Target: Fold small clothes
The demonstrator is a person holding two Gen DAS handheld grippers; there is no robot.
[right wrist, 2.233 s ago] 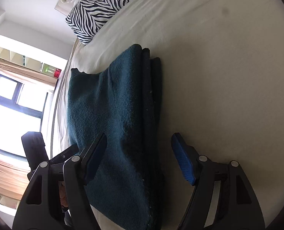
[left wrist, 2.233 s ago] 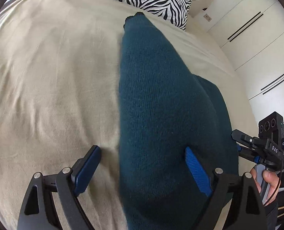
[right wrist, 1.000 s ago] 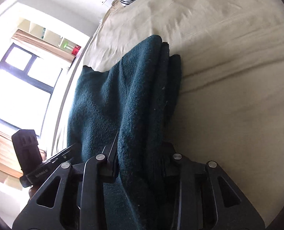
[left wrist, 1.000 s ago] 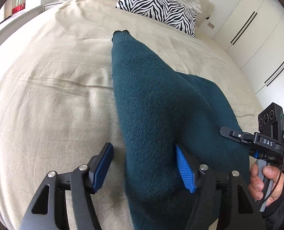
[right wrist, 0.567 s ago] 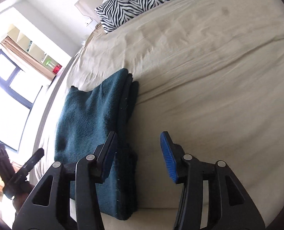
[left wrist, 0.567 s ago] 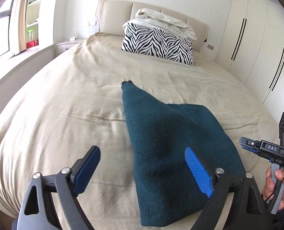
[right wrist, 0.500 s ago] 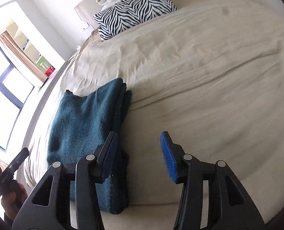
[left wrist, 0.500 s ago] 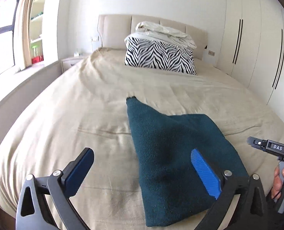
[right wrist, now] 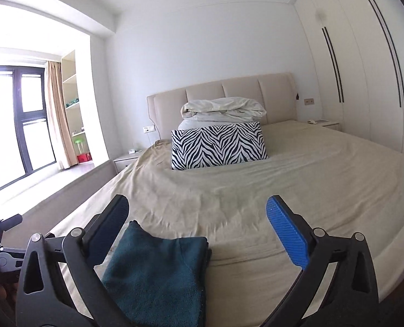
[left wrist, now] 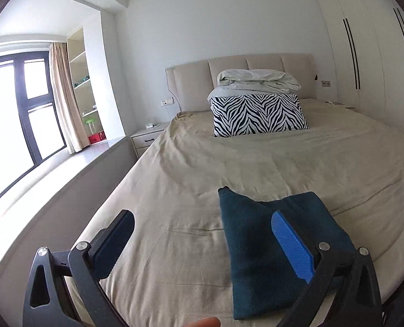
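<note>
Bed (left wrist: 202, 163) bears folded sweater (left wrist: 256, 245), lengthwise toward headboard (left wrist: 240, 79); both tools open, empty.

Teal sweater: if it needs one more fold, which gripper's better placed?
Right, probably. The teal sweater lies just under the right gripper, between its open fingers. From the left gripper, also open, it sits off toward one finger.

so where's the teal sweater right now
The folded teal sweater lies near the foot edge of the bed, well short of the zebra pillow, with neither gripper touching it.
</note>
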